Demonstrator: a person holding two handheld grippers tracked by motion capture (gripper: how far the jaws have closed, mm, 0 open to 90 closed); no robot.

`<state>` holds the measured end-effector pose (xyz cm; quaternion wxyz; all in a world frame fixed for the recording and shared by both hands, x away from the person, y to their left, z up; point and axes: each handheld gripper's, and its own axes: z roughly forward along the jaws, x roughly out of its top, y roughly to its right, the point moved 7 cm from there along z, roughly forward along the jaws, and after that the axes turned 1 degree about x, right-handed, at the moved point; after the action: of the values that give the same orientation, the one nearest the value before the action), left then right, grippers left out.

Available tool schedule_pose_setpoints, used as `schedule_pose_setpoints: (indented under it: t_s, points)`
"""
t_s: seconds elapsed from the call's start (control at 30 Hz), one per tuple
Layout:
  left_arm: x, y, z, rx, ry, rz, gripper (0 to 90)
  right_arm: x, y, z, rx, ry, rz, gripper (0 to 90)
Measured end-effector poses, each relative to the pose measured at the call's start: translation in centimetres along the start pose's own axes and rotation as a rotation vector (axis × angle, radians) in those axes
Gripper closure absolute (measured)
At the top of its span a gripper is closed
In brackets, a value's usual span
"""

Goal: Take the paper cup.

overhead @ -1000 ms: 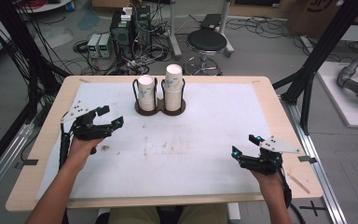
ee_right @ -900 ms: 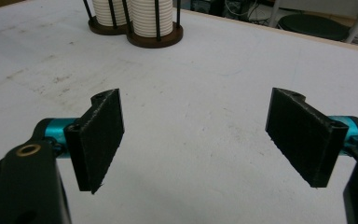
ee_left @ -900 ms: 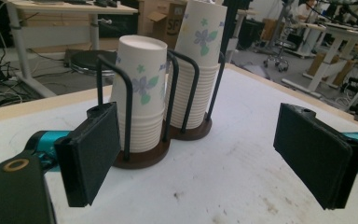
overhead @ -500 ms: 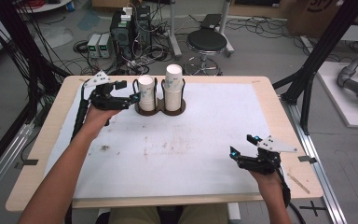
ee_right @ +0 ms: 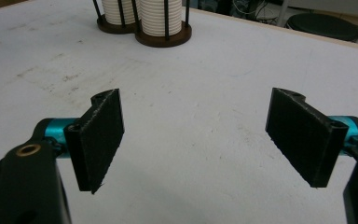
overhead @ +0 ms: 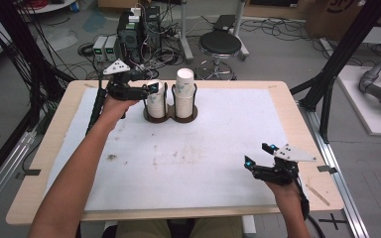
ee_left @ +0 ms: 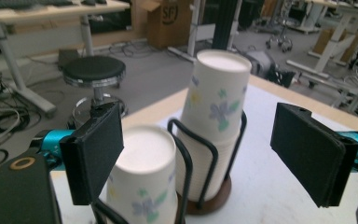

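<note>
Two stacks of white paper cups with flower prints stand in a dark wire holder at the table's far middle. The left stack is shorter than the right stack. My left gripper hovers open at the top of the left stack. In the left gripper view its jaws stand wide apart, the short stack by the left pad and the tall stack behind. My right gripper rests open near the table's front right, holding nothing. The right gripper view shows its open jaws over bare white tabletop, with the holder far off.
A white mat covers the wooden table. Beyond the far edge stand a black stool, electronics boxes and cables on the floor. Black frame posts rise at both sides of the table.
The left gripper has travelled from the table's left middle forward and right to the top of the left cup stack. The right gripper has barely moved.
</note>
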<state>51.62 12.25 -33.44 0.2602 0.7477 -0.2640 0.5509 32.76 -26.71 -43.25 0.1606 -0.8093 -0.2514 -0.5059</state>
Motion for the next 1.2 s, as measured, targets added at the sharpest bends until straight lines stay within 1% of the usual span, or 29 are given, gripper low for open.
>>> schedule_pose_setpoints:
  t_s: [0.07,0.1,0.13,0.17,0.2,0.23,0.27,0.33,0.37,0.4,0.47,0.5,0.6,0.63,0.67,0.73,0.87,1.0,1.03,1.07,1.1,1.2]
  points:
    - [0.1,-0.4,0.6,0.015,-0.021,0.000,16.9,0.0,0.1,0.0,-0.001,-0.001,0.004,19.8]
    - [0.2,-0.5,0.8,0.024,-0.023,-0.003,16.9,0.0,0.1,0.0,-0.001,-0.001,0.004,19.8]
    - [0.5,-0.6,1.1,0.029,-0.021,0.003,17.0,-0.1,0.2,-0.1,-0.002,0.001,0.008,19.8]
    - [0.5,-1.0,1.5,0.041,-0.016,-0.001,17.5,-0.1,0.2,-0.1,-0.002,0.001,0.007,19.8]
    - [0.5,-1.0,1.5,0.041,-0.016,-0.001,17.5,-0.1,0.2,-0.1,-0.002,0.001,0.007,19.8]
    - [0.3,-1.2,1.7,0.048,-0.024,-0.012,17.5,-0.1,0.2,-0.1,-0.001,0.001,0.010,19.8]
    - [-0.3,-1.7,2.2,0.060,-0.047,-0.020,17.4,-0.1,0.3,-0.2,-0.001,0.002,0.012,19.8]
    - [-0.6,-1.8,2.5,0.061,-0.054,-0.023,17.4,-0.1,0.3,-0.2,0.000,0.003,0.013,19.8]
    - [-1.2,-2.0,3.0,0.071,-0.077,-0.021,17.4,-0.1,0.3,-0.2,0.001,0.004,0.010,19.8]
    - [-1.2,-2.0,3.0,0.071,-0.077,-0.021,17.5,-0.1,0.3,-0.2,0.001,0.004,0.010,19.8]
    - [-1.6,-2.2,3.6,0.082,-0.086,-0.021,17.5,-0.2,0.2,-0.1,0.001,0.000,0.010,19.8]
    - [-2.0,-2.4,4.1,0.090,-0.096,-0.026,17.5,-0.2,0.2,-0.1,0.002,0.001,0.010,19.8]
    - [-2.3,-2.5,4.5,0.096,-0.107,-0.027,17.8,-0.2,0.2,-0.1,0.005,0.000,0.013,19.8]
    - [-2.6,-2.6,4.9,0.109,-0.122,-0.025,19.0,-0.2,0.2,-0.1,0.003,-0.001,0.014,19.8]
    - [-2.6,-2.6,4.9,0.109,-0.122,-0.025,19.6,-0.2,0.3,-0.1,0.003,0.001,0.010,19.8]
    - [-2.9,-2.8,5.1,0.124,-0.136,-0.028,19.9,-0.2,0.3,-0.1,0.002,0.003,0.012,19.8]
    - [-3.3,-3.0,5.3,0.138,-0.157,-0.033,21.7,-0.3,0.3,-0.2,0.003,-0.001,0.014,19.8]
    - [-3.4,-3.0,5.4,0.135,-0.168,-0.031,28.0,-0.3,0.4,-0.3,0.001,0.002,0.014,19.8]
    - [-3.5,-2.9,5.4,0.126,-0.167,-0.031,29.9,-0.3,0.4,-0.3,0.002,0.002,0.018,19.8]
    - [-3.5,-2.9,5.4,0.126,-0.167,-0.031,31.2,-0.3,0.4,-0.3,0.002,0.002,0.018,19.8]
    - [-3.6,-2.8,5.5,0.121,-0.176,-0.023,33.2,-0.3,0.4,-0.4,0.000,0.004,0.017,19.8]
    - [-3.5,-2.7,5.5,0.126,-0.178,-0.016,34.6,-0.4,0.5,-0.4,-0.002,0.003,0.021,19.8]
